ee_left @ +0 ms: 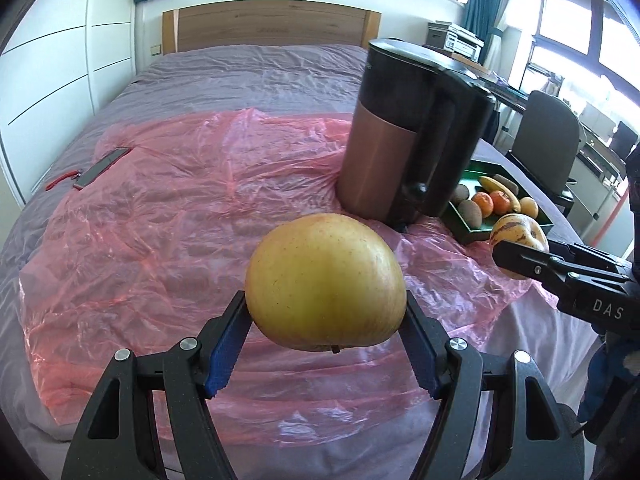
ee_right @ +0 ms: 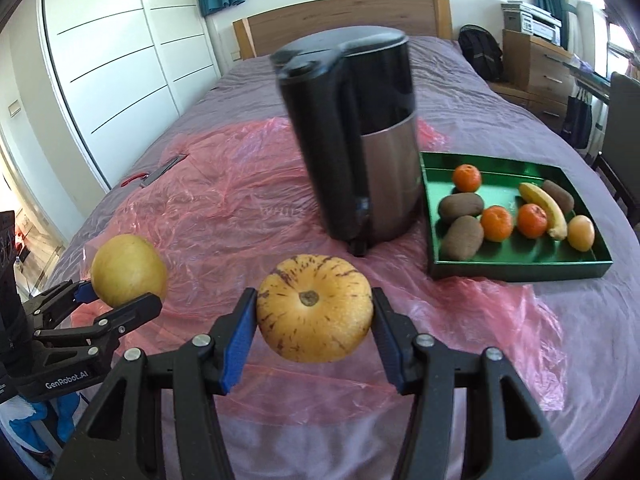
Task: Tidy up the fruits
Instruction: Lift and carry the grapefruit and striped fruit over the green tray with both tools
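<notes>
The left gripper (ee_left: pixel 326 346) has its jaws clenched on a yellow apple (ee_left: pixel 325 282), held above the pink plastic sheet (ee_left: pixel 168 208). The right gripper (ee_right: pixel 314 346) grasps a striped yellow fruit (ee_right: pixel 315 314). Beyond its jaws to the right sits the green tray (ee_right: pixel 516 270), behind a kettle (ee_right: pixel 356 140).

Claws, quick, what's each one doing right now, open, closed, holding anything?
Left claw: closed on the yellow apple.
Right claw: closed on the striped yellow fruit.
</notes>
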`<move>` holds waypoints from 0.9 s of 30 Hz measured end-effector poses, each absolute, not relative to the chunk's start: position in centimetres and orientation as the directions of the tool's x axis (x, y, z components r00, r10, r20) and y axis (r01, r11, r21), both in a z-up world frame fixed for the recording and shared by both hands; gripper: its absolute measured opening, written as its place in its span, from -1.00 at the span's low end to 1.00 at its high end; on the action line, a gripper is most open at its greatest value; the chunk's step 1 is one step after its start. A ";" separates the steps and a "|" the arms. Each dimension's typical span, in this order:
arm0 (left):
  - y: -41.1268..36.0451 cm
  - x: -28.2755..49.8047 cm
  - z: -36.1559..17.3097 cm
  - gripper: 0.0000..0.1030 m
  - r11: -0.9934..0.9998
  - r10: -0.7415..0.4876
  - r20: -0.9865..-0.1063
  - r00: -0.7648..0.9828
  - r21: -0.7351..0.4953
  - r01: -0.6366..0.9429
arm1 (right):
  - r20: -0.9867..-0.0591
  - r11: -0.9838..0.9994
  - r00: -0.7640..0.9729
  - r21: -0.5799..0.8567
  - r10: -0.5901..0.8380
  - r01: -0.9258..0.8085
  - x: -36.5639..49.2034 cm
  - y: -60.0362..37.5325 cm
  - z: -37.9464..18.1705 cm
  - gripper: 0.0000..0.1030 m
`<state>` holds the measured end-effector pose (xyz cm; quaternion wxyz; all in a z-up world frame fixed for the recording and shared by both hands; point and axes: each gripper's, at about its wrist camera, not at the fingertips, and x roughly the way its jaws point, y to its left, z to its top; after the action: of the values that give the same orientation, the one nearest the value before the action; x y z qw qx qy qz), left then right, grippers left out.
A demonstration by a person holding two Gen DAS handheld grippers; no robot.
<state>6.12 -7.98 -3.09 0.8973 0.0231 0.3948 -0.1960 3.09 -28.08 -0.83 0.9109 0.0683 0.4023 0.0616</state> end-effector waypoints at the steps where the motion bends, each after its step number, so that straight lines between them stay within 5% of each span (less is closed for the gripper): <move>1: -8.8 6.0 -3.0 0.30 0.916 -0.344 -0.718 0.605 -0.115 0.385 | -0.722 0.983 0.673 0.177 0.159 -0.044 2.9 -29.0 -0.8 0.19; 27: -32.0 11.7 -0.6 0.30 0.741 -0.549 -0.679 0.488 -0.125 0.660 | -0.675 0.953 0.734 0.172 -0.071 0.249 5.6 -50.6 -2.9 0.19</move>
<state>11.72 -31.98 -0.62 0.8591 0.0761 0.3638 -0.3518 5.56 -50.63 -2.86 0.9227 0.1262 0.3539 -0.0868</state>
